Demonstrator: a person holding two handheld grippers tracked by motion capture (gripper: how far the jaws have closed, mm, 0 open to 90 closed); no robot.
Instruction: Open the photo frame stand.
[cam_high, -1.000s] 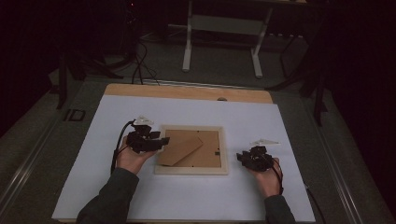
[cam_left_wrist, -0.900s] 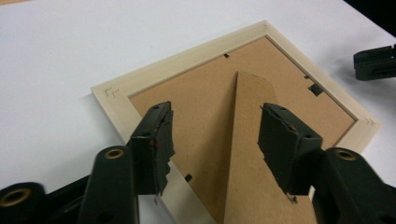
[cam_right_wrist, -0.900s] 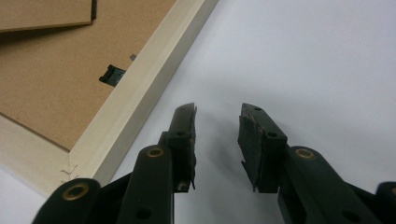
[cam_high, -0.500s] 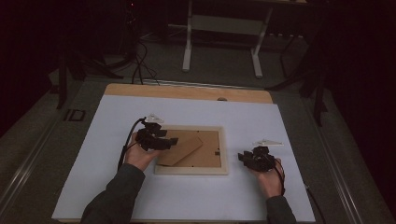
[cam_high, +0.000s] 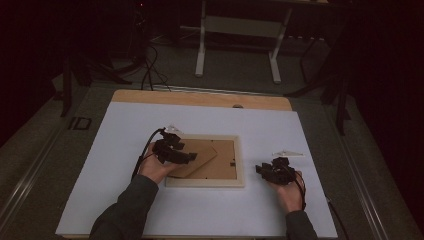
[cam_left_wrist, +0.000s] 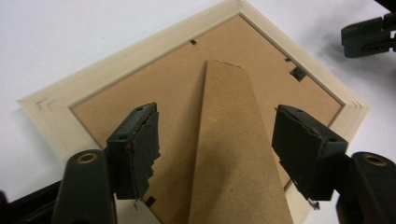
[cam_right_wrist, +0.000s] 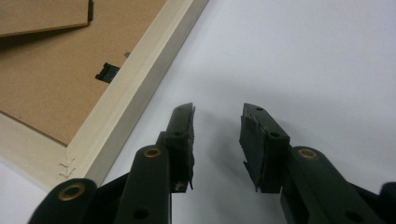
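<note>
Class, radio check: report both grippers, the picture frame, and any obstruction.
Left gripper open, jaws astride the stand on the frame's back. Right gripper open, over bare table beside the picture frame. Frame face down, flat. Nothing in the way.

A pale, matt wooden picture frame (cam_left_wrist: 116, 58) lies on a smooth white paper-like sheet (cam_high: 125, 130); inside the frame, rough brown fibreboard backing (cam_left_wrist: 173, 88) and stand (cam_left_wrist: 233, 154).

A picture frame (cam_high: 205, 161) is lying face down at the middle of the bench (cam_high: 125, 130). The left claw (cam_high: 175, 152) is hovering over its nine o'clock edge; the right claw (cam_high: 270, 171) is sitting on the bench at its three o'clock side, just apart.
</note>
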